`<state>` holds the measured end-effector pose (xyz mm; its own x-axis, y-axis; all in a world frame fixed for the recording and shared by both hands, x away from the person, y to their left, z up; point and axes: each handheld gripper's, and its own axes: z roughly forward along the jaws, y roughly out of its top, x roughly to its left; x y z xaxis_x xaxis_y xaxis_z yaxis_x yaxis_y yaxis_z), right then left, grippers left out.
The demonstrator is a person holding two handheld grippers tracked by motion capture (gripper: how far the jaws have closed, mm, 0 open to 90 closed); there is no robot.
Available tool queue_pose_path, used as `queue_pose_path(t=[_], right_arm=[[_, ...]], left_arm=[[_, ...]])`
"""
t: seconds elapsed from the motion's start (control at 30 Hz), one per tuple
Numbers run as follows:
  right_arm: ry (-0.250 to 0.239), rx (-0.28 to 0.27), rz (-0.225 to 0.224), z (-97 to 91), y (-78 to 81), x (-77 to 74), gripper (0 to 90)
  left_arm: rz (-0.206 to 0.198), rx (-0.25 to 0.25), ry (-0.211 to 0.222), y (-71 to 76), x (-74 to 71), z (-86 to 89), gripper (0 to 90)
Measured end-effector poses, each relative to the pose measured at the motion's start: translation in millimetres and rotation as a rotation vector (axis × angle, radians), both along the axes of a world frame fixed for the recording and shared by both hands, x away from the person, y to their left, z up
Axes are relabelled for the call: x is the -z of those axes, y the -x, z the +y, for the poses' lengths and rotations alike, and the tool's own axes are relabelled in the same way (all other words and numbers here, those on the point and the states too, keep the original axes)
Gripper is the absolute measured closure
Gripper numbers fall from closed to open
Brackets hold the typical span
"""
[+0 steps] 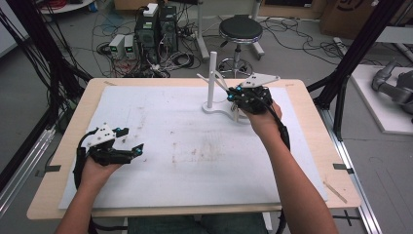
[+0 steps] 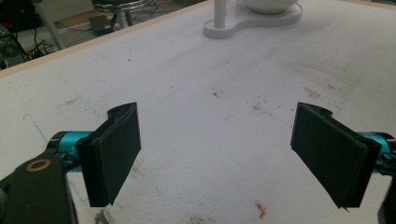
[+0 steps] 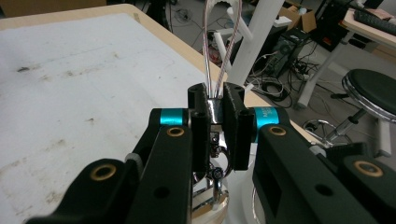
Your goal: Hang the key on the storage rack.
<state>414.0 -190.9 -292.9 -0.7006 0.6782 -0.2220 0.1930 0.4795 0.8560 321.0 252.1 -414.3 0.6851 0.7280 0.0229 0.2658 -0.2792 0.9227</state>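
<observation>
White stand (image 1: 213,100) is showing plain, no pattern. Bench (image 1: 68,141) edge is showing pale tan wood; its mat (image 1: 195,161) is reading white with brownish smudges and streaks. Left claw (image 1: 130,141) is showing black with teal-blue accents, a grey-white plate on top. Right claw (image 3: 218,128) is showing black with teal bands and brass-coloured rivets, clamping a shiny silver clip with pinkish-clear loop (image 3: 219,60). Stool (image 1: 240,29) seat is showing black, chrome rim.

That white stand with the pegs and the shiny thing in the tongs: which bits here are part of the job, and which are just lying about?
Part of the job:
- right tongs, shut on the keyring with a wire loop
- white peg stand
- left tongs, open, holding nothing

Just lying about:
- black stool
- computer boxes and floor cables
</observation>
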Motion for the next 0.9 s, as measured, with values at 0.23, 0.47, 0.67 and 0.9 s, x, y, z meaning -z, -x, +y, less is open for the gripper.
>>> queue_pose_path(t=[0.23, 0.47, 0.67, 0.9], right_arm=[[0.039, 0.008, 0.000, 13.1, -13.1, -7.5, 82.8], [0.062, 0.028, -0.006, 20.9, -24.5, -7.5, 82.8], [0.078, 0.048, 0.003, 23.1, -32.2, -1.4, 82.8], [0.103, 0.058, 0.017, 24.3, -39.4, 4.9, 82.8]], left_arm=[[-0.002, -0.005, 0.002, 0.0, -0.8, 1.9, 16.0], [0.000, -0.008, 0.006, 0.2, -0.6, 2.9, 16.0], [0.002, -0.008, 0.009, -0.2, 0.4, 2.5, 16.0], [0.006, -0.008, 0.008, -0.4, 1.2, 3.1, 16.0]])
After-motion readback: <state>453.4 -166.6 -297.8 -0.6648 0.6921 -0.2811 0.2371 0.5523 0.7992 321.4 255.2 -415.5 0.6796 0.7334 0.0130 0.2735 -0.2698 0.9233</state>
